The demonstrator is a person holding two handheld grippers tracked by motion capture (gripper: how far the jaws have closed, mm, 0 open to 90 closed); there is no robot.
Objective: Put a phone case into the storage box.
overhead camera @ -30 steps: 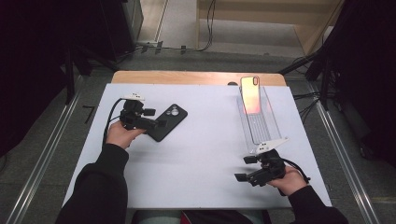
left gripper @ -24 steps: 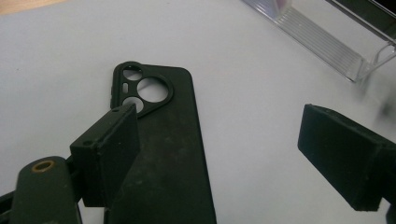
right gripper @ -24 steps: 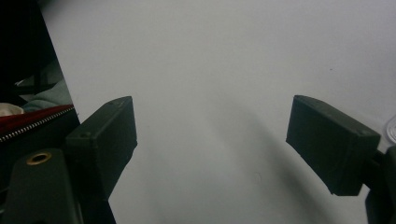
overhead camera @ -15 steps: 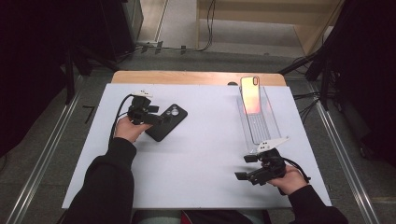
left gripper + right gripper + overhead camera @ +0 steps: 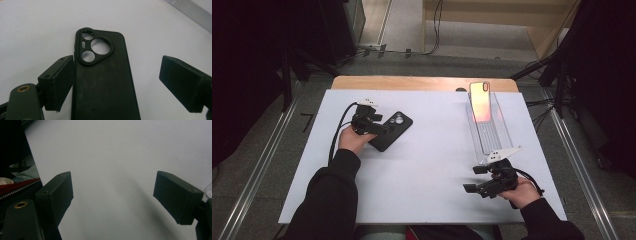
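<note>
Black and matte, the rubbery phone case (image 5: pixel 391 131) with its triangular camera cut-out lies face-down on the white table sheet (image 5: pixel 432 165), left of centre in the high view. The left gripper (image 5: pixel 117 82) straddles the case, jaws spread wide, one jaw at the case's edge. The right gripper (image 5: pixel 477 179), lower right, hangs released over bare sheet. A reflective phone (image 5: pixel 480 101) sits in a clear tray (image 5: pixel 497 137) at upper right.

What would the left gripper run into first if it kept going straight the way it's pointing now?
The black phone case. It lies camera-cutout up on the white table, directly between the open jaws of the left gripper. One jaw already sits close beside the case's edge; whether it touches is unclear.
</note>
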